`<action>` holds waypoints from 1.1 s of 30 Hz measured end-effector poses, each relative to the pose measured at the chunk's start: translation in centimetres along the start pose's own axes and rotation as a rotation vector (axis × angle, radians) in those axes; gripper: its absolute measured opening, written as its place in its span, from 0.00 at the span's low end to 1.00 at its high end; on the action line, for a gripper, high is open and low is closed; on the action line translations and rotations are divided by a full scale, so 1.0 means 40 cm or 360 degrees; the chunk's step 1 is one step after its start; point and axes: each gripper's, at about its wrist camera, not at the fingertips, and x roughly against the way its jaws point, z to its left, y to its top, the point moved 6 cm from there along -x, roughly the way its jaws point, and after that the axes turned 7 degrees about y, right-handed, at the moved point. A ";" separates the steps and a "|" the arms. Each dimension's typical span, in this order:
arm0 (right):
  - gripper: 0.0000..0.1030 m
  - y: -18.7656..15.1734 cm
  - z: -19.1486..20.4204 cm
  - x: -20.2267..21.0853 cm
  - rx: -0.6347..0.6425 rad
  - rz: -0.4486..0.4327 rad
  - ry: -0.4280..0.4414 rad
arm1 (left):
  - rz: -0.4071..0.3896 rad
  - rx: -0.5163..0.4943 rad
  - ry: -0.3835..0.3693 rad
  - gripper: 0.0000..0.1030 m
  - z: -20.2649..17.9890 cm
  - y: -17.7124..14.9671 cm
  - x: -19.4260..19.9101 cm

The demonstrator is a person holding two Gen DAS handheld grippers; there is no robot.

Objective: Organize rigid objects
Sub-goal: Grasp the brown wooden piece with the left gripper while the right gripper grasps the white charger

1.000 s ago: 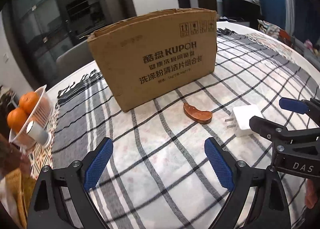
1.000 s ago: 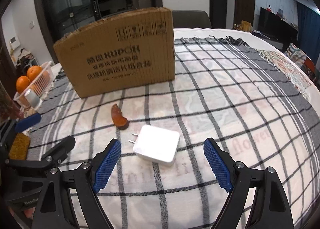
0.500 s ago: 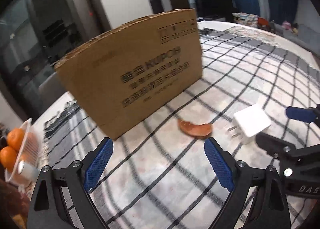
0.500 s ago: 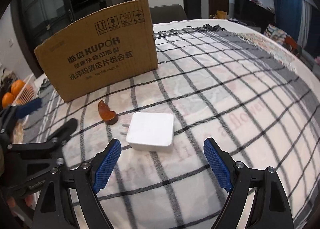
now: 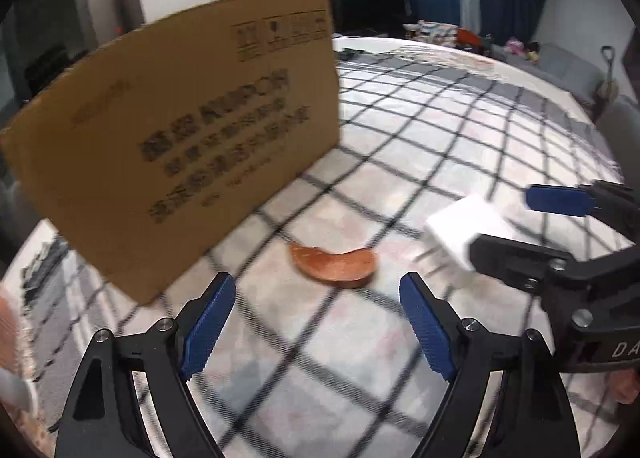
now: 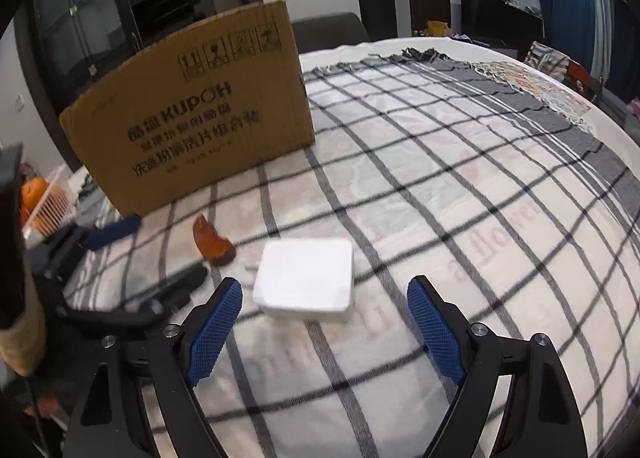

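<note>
Nearest each camera, both tools are empty. The left gripper [image 5: 316, 310] has its blue pads spread wide with bare cloth between them; its jaws have just been closing a little, on nothing. The right gripper [image 6: 324, 318] is equally wide apart and holds nothing. Just ahead of the right gripper's fingertips the white charger [image 6: 306, 280] lies flat on the checked tablecloth [image 6: 460, 198], untouched. Just ahead of the left gripper lies the brown curved piece [image 5: 334, 264], also loose on the cloth and close beside the charger. Farther back the cardboard box [image 6: 192, 126] stands upright; what is inside cannot be seen. Judging by this, the sorting has barely begun: both small objects are not yet picked up, and both presumably have to go to the box.
</note>
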 end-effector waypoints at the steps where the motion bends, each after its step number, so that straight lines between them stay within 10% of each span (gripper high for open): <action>1: 0.83 0.006 0.002 -0.001 0.0000 -0.0003 0.0030 | -0.0009 -0.0002 0.0012 0.82 0.000 0.005 -0.003; 18: 0.83 0.026 -0.009 -0.062 -0.0055 0.0142 0.0001 | 0.0056 -0.0032 -0.0104 0.76 -0.003 0.031 -0.067; 28: 0.80 0.024 -0.023 -0.083 -0.0106 0.0226 0.0017 | 0.0081 -0.0073 -0.0125 0.53 -0.017 0.035 -0.082; 33: 0.65 0.028 -0.008 -0.084 -0.0056 0.0230 0.0071 | 0.0081 -0.0074 -0.0104 0.53 -0.023 0.038 -0.084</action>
